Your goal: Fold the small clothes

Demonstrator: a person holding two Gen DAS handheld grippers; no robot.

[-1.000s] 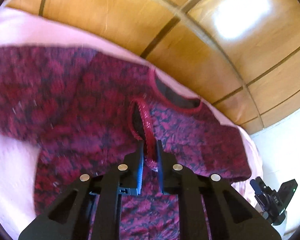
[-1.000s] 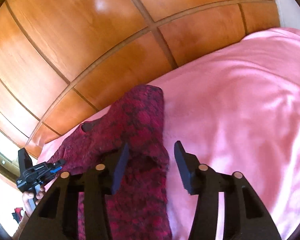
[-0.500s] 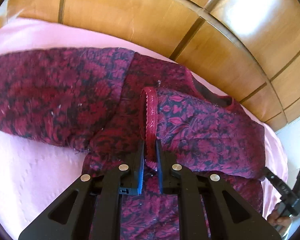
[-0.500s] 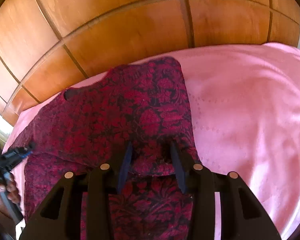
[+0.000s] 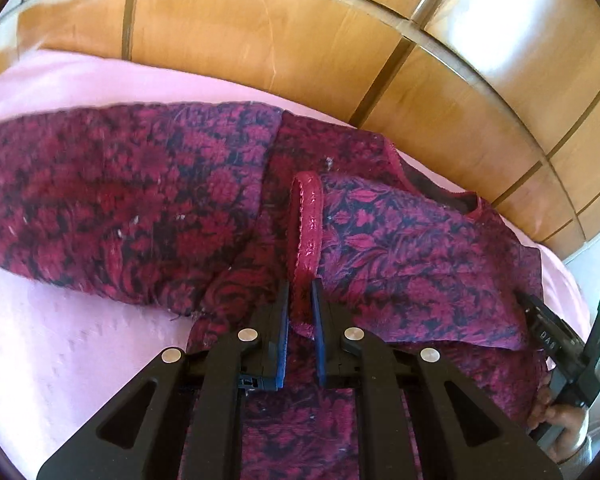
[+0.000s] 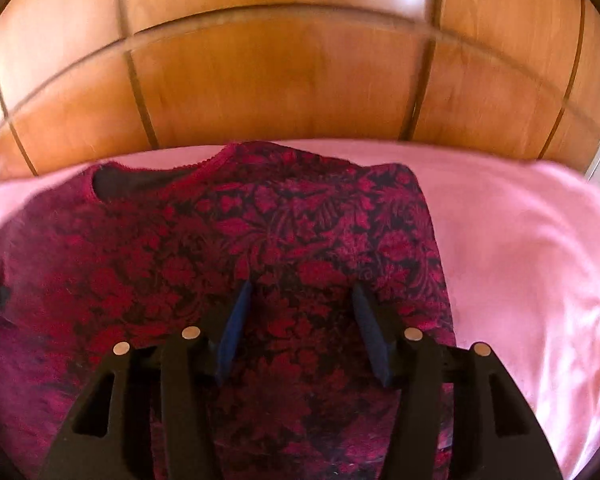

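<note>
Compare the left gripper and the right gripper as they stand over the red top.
The left gripper is shut, its jaws pinching the sleeve cuff; the right gripper is open, and its jaws have just been opening.
The left gripper holds cloth; the right gripper has the red top lying flat below its jaws, none pinched.
Both are black with blue pads, angled down over the top on the pink sheet.

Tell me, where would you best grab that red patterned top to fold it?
By the thick red cuff of the sleeve, from the hem side: it stands up as a firm ridge on the red patterned top, and the left tongs already pinch it there.
</note>
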